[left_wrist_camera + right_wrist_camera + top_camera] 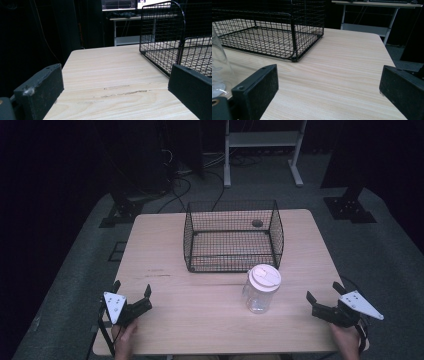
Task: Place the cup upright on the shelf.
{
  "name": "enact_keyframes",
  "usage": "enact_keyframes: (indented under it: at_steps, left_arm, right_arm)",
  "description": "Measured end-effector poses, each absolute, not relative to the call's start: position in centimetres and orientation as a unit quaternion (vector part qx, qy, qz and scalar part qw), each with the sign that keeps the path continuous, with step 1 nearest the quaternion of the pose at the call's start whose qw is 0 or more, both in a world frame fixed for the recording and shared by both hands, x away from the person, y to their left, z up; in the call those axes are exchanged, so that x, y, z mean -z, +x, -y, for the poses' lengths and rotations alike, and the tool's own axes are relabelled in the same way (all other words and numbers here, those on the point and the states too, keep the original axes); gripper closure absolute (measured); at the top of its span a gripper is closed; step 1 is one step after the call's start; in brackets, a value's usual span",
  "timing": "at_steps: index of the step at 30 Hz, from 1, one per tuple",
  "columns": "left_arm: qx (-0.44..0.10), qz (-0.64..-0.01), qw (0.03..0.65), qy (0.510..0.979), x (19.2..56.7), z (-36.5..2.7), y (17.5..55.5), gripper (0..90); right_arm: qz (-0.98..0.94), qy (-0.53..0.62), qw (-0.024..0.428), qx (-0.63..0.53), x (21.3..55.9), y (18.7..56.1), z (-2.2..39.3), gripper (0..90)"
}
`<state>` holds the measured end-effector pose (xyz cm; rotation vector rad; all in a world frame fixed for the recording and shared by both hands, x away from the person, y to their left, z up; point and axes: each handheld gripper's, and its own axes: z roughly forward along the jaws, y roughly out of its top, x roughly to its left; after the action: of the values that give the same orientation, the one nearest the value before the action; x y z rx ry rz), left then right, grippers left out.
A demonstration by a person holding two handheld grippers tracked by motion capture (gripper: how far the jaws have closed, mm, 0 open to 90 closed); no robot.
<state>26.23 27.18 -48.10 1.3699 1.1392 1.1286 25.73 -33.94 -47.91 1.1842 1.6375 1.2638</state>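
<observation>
A clear plastic jar (260,289) with a white lid stands upright on the wooden table (210,320), just in front of a black wire basket (233,235). My left gripper (131,289) rests open near the table's front left corner, nothing between its jaws. My right gripper (324,291) is open near the front right edge, to the right of the jar and apart from it. In the right gripper view the jar's wall (218,72) shows at the far left, with the basket (269,32) beyond. In the left gripper view the basket (175,37) is ahead to the right.
The basket holds nothing that I can see. A small dark hole (257,223) shows in the tabletop behind the basket. A white metal stand (262,150) is on the floor behind the table. Dark stands and cables lie at the back left.
</observation>
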Motion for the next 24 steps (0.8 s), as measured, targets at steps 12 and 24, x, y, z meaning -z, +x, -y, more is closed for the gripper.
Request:
enact_keyframes:
  at_steps: [12,24]
  left_arm:
    - [-0.466,-0.467,0.495,0.565,48.1,-27.1,26.2,0.0]
    - [-0.465,-0.466,0.497,0.565,48.1,-27.2,26.2,0.0]
  right_arm:
    - [-0.649,0.446,0.368,-0.494,47.4,25.3,33.0,1.4]
    - [-0.669,0.414,0.346,-0.511,46.5,24.8,31.4,1.4]
